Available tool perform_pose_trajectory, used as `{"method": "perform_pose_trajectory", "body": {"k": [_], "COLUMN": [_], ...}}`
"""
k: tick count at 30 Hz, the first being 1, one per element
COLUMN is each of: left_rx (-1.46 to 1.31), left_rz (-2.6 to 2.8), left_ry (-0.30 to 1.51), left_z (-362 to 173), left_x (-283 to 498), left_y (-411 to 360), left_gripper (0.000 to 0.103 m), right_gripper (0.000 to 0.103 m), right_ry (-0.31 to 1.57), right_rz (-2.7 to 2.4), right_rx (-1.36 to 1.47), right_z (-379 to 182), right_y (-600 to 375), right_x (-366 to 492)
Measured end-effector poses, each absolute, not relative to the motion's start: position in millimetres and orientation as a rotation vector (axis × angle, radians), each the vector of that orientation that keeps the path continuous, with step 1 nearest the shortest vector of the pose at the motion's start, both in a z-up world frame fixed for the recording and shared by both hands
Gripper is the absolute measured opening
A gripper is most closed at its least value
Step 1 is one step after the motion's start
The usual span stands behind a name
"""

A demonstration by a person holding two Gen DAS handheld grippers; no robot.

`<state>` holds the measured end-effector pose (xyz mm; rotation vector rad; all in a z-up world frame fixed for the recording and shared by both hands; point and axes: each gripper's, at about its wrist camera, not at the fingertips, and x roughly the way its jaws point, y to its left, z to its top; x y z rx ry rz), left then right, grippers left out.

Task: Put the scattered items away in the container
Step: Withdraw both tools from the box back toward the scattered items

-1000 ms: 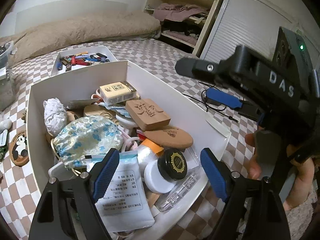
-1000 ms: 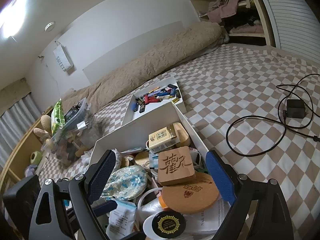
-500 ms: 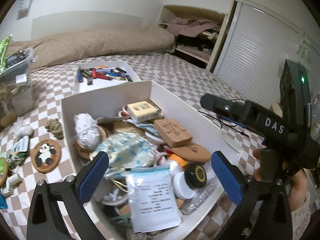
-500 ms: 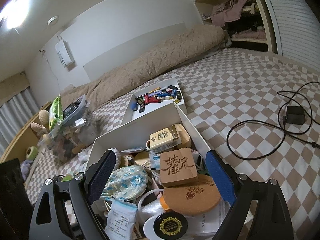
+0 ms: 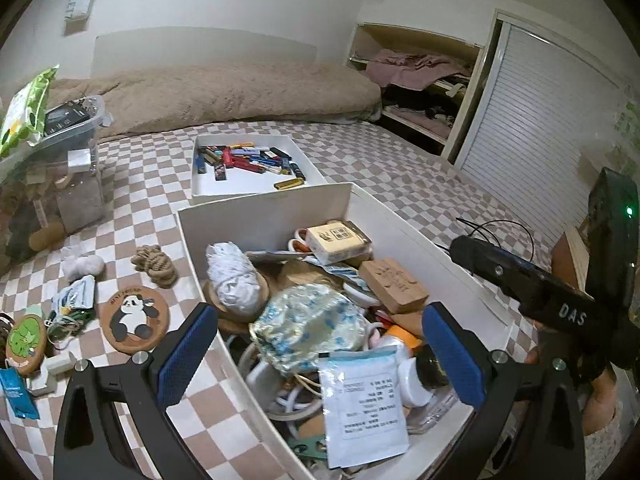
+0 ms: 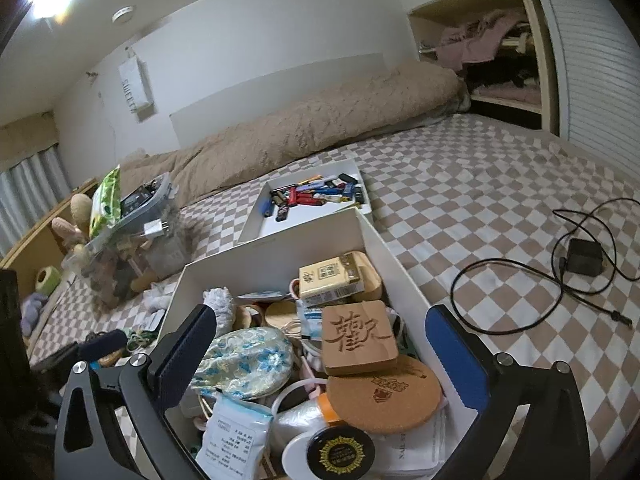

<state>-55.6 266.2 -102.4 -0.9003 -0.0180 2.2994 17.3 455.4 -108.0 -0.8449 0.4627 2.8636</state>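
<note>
Hovering with jaws apart and empty, the left gripper and right gripper hang over the heaped white container. Scattered items, including a panda coaster and a rope knot, lie on the checked cover to its left. Adding more could probably spill the loose packet; the container wall blocks a straight reach.

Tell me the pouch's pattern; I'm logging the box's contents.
Pale cream pouch with blue floral print, clearest in the left wrist view.
</note>
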Motion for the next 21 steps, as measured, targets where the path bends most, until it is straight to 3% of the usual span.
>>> {"method": "perform_pose_trajectory", "body": {"k": [21], "left_rx": [-0.913], "left_rz": [2.37], "left_ry": [-0.057], "left_z": [-102], "left_x": [-71], "left_y": [230], "left_gripper": [0.103], "right_gripper": [0.103], "right_ry": [0.376], "right_rz": [2.853], "right_rx": [-0.877], "right_z": [-113], "right_y": [439], "right_x": [12]}}
